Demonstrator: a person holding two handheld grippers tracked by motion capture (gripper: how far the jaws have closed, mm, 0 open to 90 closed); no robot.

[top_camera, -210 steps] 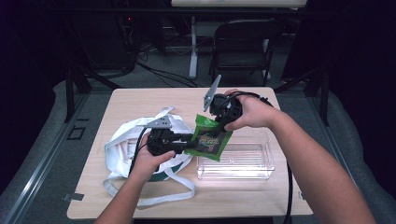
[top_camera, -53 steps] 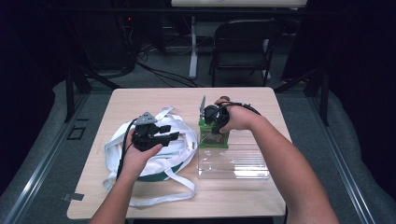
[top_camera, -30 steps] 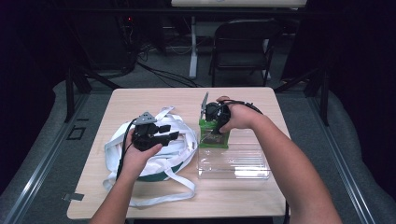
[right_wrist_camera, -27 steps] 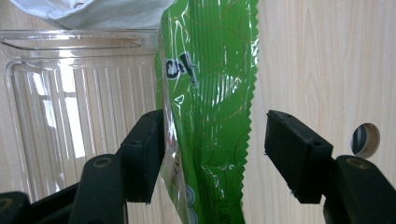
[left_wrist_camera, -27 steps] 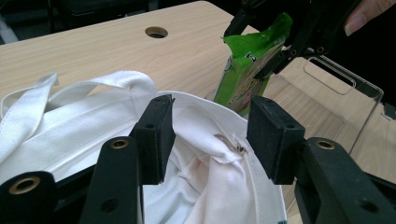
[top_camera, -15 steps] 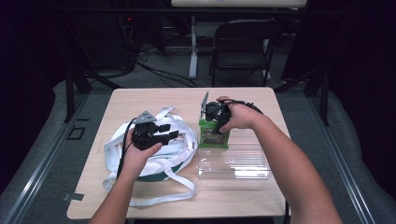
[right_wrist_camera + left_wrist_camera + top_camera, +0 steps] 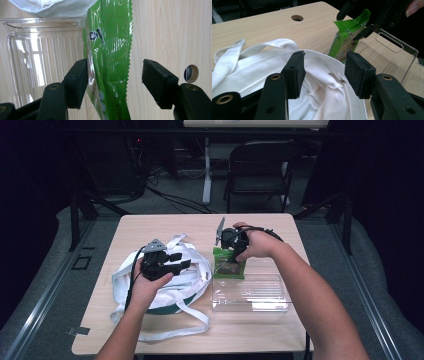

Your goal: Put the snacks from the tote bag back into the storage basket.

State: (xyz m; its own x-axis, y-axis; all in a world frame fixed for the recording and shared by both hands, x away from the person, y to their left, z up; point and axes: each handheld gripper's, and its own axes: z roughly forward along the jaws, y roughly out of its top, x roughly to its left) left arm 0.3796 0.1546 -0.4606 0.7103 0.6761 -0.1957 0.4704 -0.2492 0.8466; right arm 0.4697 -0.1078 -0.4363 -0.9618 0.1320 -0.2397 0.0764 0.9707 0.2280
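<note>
On the table (image 7: 260,227), the tote bag (image 7: 192,270) lies left of the snack packet (image 7: 229,266), which apparently leans in the plastic bin (image 7: 250,295).

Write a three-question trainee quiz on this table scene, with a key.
1. True or false: the right gripper has its pads pressed onto the green packet.
2. What lies below the left gripper? A) white bag B) a metal bowl C) a book
3. The clear plastic ______ sits beside the bag.

Key: 1 false, the jaws stand apart around it. 2 A. 3 container.
</note>
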